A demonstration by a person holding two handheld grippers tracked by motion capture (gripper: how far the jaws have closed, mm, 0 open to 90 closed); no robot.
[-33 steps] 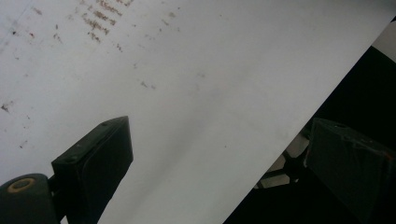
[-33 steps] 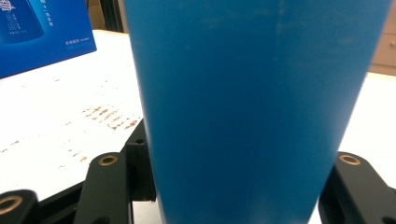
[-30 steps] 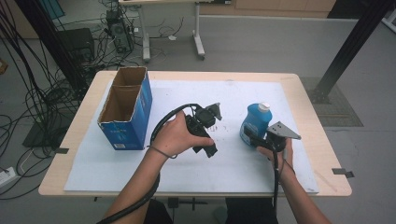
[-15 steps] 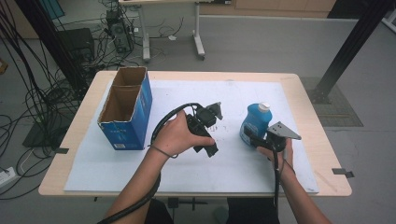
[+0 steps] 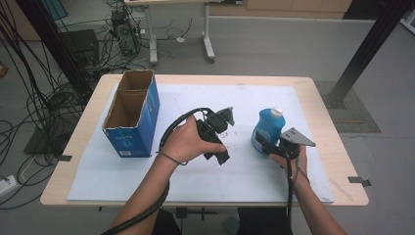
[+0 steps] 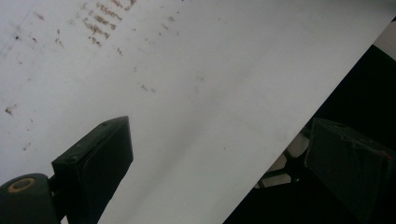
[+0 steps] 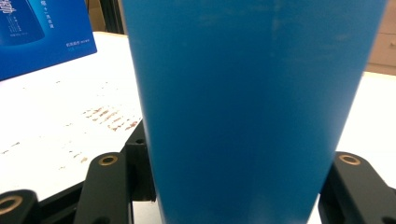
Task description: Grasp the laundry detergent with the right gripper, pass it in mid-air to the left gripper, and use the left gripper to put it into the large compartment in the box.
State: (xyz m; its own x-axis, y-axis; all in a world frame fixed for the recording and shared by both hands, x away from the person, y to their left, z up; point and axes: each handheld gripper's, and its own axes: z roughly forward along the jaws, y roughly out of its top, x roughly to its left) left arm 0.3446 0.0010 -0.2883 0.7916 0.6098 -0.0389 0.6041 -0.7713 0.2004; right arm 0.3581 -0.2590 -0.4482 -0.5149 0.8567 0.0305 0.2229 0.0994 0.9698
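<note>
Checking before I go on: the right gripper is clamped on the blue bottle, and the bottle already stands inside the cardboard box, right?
Not quite. The right gripper is clamped on the blue bottle, but the high view shows it standing on the white mat, well apart from the cardboard box.

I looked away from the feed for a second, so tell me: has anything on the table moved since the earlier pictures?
Nothing has visibly changed. The right gripper stays shut on the blue bottle, which stands upright on the white mat. The left gripper still hangs open over the mat with nothing between its fingers. The open blue box sits where it was.
</note>
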